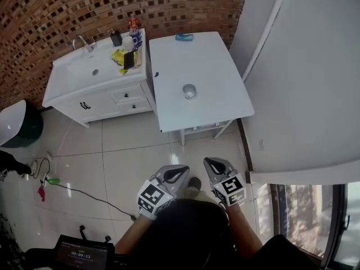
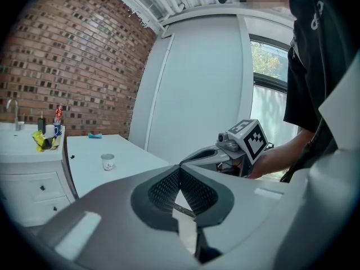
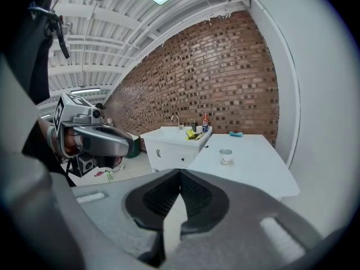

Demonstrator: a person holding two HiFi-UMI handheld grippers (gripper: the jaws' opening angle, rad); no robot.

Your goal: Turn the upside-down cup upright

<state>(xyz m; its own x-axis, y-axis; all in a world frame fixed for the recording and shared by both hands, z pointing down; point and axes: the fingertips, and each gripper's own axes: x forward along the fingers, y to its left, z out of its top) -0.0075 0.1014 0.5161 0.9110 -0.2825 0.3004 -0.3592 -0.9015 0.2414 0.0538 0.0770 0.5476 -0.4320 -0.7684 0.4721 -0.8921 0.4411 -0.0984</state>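
A small pale cup (image 1: 189, 91) stands alone near the middle of the white table (image 1: 216, 66), far ahead of both grippers. It also shows in the left gripper view, cup (image 2: 107, 161), and in the right gripper view, cup (image 3: 225, 156); which way up it stands is too small to tell. My left gripper (image 1: 181, 170) and right gripper (image 1: 209, 162) are held close to the person's body over the tiled floor. Both are shut with nothing between the jaws, as seen at the left gripper (image 2: 180, 170) and the right gripper (image 3: 180, 173).
A white sink cabinet (image 1: 98, 86) with a tap, bottles and a yellow item adjoins the table's left side. A blue object (image 1: 184, 36) lies at the table's far end. Brick wall behind, white wall at right. A dark bin (image 1: 17, 125) and cables (image 1: 67, 187) are on the floor at left.
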